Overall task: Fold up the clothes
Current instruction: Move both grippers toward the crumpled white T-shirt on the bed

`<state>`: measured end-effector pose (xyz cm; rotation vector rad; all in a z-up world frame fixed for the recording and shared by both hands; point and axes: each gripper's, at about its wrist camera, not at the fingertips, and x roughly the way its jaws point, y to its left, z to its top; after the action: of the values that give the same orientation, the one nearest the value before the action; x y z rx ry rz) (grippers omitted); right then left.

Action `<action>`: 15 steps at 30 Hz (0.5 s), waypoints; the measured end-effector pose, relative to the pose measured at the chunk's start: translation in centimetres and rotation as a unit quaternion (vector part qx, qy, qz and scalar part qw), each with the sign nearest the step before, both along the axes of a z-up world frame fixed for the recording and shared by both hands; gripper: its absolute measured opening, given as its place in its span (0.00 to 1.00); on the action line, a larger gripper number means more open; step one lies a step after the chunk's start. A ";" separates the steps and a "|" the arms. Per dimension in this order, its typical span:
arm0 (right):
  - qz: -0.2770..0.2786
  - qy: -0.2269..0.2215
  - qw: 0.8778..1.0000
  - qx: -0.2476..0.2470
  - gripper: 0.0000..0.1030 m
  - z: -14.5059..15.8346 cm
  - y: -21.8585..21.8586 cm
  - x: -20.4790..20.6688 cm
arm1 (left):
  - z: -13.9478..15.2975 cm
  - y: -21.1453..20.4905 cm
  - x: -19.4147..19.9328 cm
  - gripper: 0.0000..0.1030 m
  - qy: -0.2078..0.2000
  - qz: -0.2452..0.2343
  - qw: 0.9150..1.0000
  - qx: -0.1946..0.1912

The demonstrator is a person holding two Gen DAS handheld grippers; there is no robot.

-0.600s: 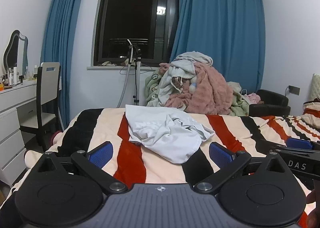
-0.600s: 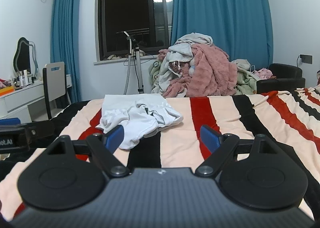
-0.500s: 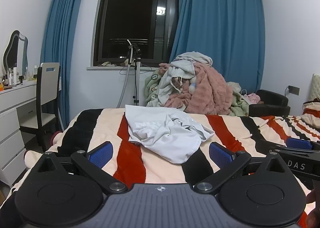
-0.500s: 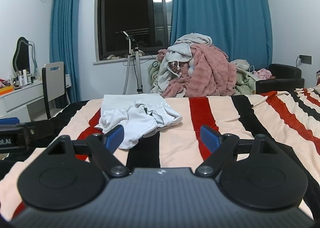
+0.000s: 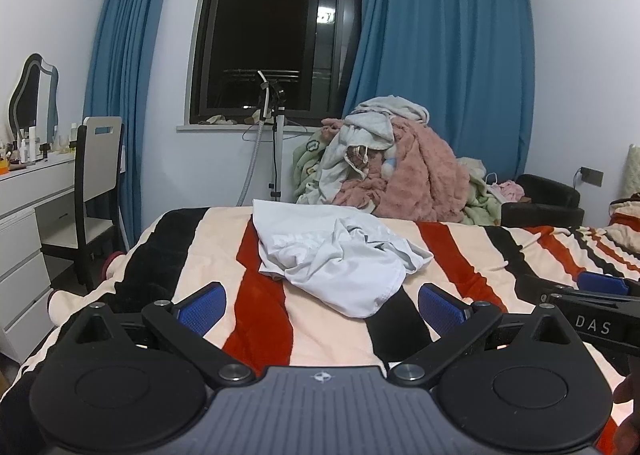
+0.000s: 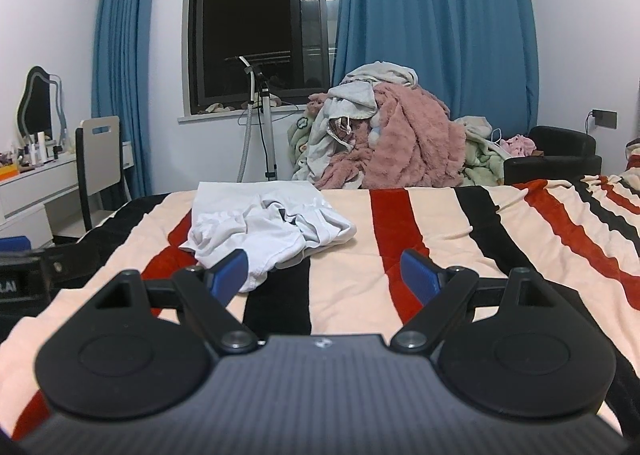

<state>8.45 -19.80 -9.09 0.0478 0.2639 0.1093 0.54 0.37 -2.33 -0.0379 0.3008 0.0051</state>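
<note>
A crumpled white garment (image 5: 336, 255) (image 6: 264, 227) lies on the striped blanket (image 5: 208, 243) (image 6: 440, 239) of the bed. My left gripper (image 5: 322, 305) hovers open just short of the garment's near edge, with nothing between its blue pads. My right gripper (image 6: 324, 271) is open too, low over the blanket; the garment's near edge sits by its left pad (image 6: 230, 269). In the left wrist view the right gripper (image 5: 596, 307) shows at the right edge. The left gripper's body (image 6: 24, 283) appears at the left edge of the right wrist view.
A heap of clothes and a pink fleece (image 5: 400, 167) (image 6: 392, 147) is piled beyond the bed's far edge. A chair (image 5: 96, 183) and white dresser (image 5: 24, 223) stand at left. A black armchair (image 5: 540, 203) is at right. A garment steamer pole (image 5: 276, 143) stands under the window.
Both grippers have stayed nearly still; the right wrist view has shifted only slightly. The garment has not moved.
</note>
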 end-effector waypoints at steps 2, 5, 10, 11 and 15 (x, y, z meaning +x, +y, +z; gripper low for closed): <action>-0.001 0.008 1.000 0.000 0.82 0.1 0.0 0.1 | -0.2 0.0 0.2 1.00 0.004 0.001 1.000 -0.001; 0.000 0.012 1.000 0.009 0.82 0.3 -0.1 0.2 | -0.5 0.1 0.4 1.00 0.008 -0.004 1.000 -0.003; -0.008 0.006 1.000 0.019 0.82 1.0 -0.3 0.4 | -0.8 -0.2 0.8 1.00 0.014 -0.004 1.000 0.000; -0.012 0.000 1.000 0.018 0.82 1.6 -0.3 0.8 | -0.9 -0.2 0.8 1.00 0.016 -0.004 1.000 -0.001; -0.029 -0.025 0.999 0.014 0.82 4.1 -0.4 2.0 | -1.1 -0.3 0.9 1.00 0.018 -0.005 1.000 -0.004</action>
<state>10.48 -20.21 -4.94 0.0807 0.2111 0.0558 1.45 0.03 -3.40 -0.0449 0.3363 -0.0065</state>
